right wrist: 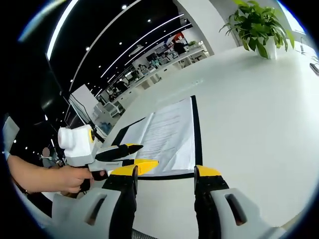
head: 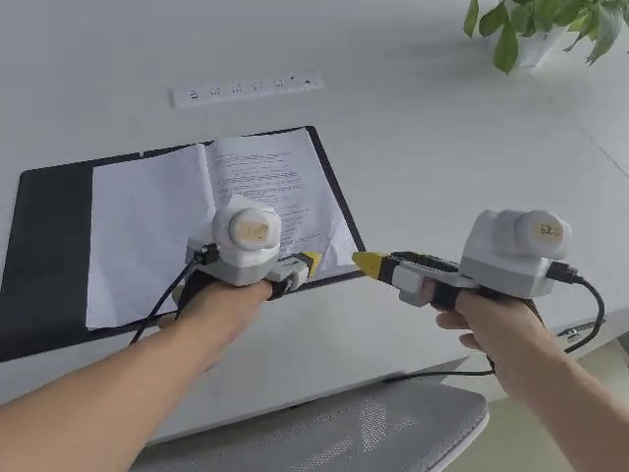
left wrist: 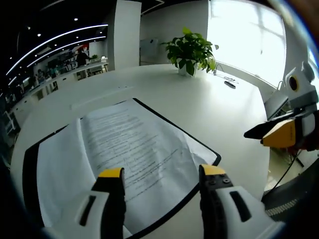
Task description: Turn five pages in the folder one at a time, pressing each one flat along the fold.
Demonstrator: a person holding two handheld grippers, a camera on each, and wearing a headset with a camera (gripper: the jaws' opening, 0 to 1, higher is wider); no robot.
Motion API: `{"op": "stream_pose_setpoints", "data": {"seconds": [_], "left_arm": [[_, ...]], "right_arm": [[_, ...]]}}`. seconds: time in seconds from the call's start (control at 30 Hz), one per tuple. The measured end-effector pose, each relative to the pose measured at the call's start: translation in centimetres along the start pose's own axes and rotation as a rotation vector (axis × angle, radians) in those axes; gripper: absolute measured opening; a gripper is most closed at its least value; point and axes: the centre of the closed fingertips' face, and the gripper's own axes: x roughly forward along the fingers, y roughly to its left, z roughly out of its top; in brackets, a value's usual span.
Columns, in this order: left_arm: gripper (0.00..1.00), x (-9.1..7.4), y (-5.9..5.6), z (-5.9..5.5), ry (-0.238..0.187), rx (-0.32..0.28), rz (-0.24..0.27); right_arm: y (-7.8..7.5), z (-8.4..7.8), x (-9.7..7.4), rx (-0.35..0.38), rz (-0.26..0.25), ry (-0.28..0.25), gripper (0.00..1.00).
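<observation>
Now, the folder (head: 44, 265) lies open on the surface (head: 442, 147); the left tongs (left wrist: 162, 172) and right tongs (right wrist: 164, 172) both gape empty. Best to pinch only the right page (head: 275, 182) by its corner, lifting gently.

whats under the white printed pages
The open black folder lies under the white printed pages, showing around their edges. Any sheets beneath the top ones are covered.

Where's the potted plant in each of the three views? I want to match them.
Head view: potted plant at the top right corner, cut by the edge.
Left gripper view: potted plant upper centre, beyond the folder.
Right gripper view: potted plant at top right.
Shared landmark: the folder, lying open nearer than it in all three.
</observation>
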Motion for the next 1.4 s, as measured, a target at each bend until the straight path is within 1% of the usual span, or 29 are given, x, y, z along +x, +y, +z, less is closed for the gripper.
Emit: {"op": "stream_pose_setpoints", "data": {"seconds": [0.13, 0.2, 0.23, 0.3, 0.33, 0.5, 0.57, 0.6, 0.7, 0.77, 0.9, 0.97, 1.0, 1.03, 1.13, 1.17, 1.23, 1.27, 1.33, 1.4], "left_arm": [[0.58, 0.9, 0.0, -0.5, 0.017, 0.020, 0.019], [0.57, 1.3, 0.1, -1.3, 0.050, 0.028, 0.029], [0.57, 1.3, 0.1, -1.5, 0.048, 0.039, 0.034], [0.56, 1.3, 0.1, -1.7, 0.048, 0.079, 0.045], [0.56, 1.4, 0.1, -1.8, 0.045, 0.072, 0.044], [0.54, 1.6, 0.2, -1.6, 0.025, 0.090, 0.039], [0.52, 1.6, 0.0, -1.6, 0.005, 0.105, 0.019], [0.51, 1.5, 0.0, -1.7, -0.002, 0.102, 0.015], [0.48, 1.6, 0.0, -1.7, -0.023, 0.098, 0.006], [0.44, 1.6, 0.1, -1.7, -0.030, 0.097, 0.010], [0.42, 1.6, 0.1, -1.6, -0.041, 0.098, 0.007], [0.37, 1.6, 0.0, -1.6, -0.047, 0.103, 0.004], [0.31, 1.6, -0.1, -1.7, -0.047, 0.102, 0.003], [0.30, 1.6, -0.1, -1.6, -0.050, 0.108, 0.004], [0.29, 1.6, -0.1, -1.6, -0.056, 0.102, 0.004], [0.25, 1.7, 0.1, -1.6, -0.056, 0.101, 0.009], [0.15, 1.6, 1.1, -1.4, -0.053, 0.107, 0.039], [0.12, 1.6, 1.2, -1.4, -0.051, 0.118, 0.035], [0.11, 1.6, 1.1, -1.5, -0.044, 0.134, 0.028], [0.11, 1.6, 1.1, -1.5, -0.043, 0.126, 0.030]], "right_arm": [[-0.2, 0.0, 0.3, 0.008, 0.004, 0.001, 0.43], [-0.3, -0.2, 0.5, 0.007, 0.004, 0.007, 0.43], [-0.4, -0.2, 0.7, 0.006, 0.004, 0.006, 0.42], [-0.4, -0.2, 0.9, 0.014, 0.006, 0.007, 0.42], [-0.4, -0.2, 0.9, 0.015, 0.007, 0.007, 0.42], [-0.3, -0.4, 1.5, 0.015, 0.014, 0.015, 0.41], [-0.3, -0.6, 1.7, 0.014, 0.017, 0.024, 0.41], [-0.3, -0.7, 1.9, 0.013, 0.018, 0.026, 0.41], [-0.3, -1.0, 2.1, 0.012, 0.020, 0.033, 0.41], [-0.3, -1.2, 2.2, 0.016, 0.024, 0.037, 0.41], [-0.2, -1.6, 2.4, 0.015, 0.025, 0.044, 0.40], [-0.2, -1.8, 2.4, 0.016, 0.024, 0.048, 0.40], [-0.2, -1.8, 2.4, 0.014, 0.025, 0.048, 0.40], [-0.2, -1.8, 2.4, 0.015, 0.026, 0.047, 0.40], [-0.1, -1.8, 2.4, 0.016, 0.026, 0.046, 0.40], [-0.2, -1.7, 2.5, 0.014, 0.025, 0.046, 0.40], [-0.3, -1.7, 2.6, 0.008, 0.022, 0.047, 0.40], [-0.3, -1.7, 2.7, 0.008, 0.021, 0.048, 0.40], [-0.3, -1.6, 2.9, 0.007, 0.019, 0.047, 0.40], [-0.4, -1.4, 3.2, 0.004, 0.018, 0.042, 0.40]]}}
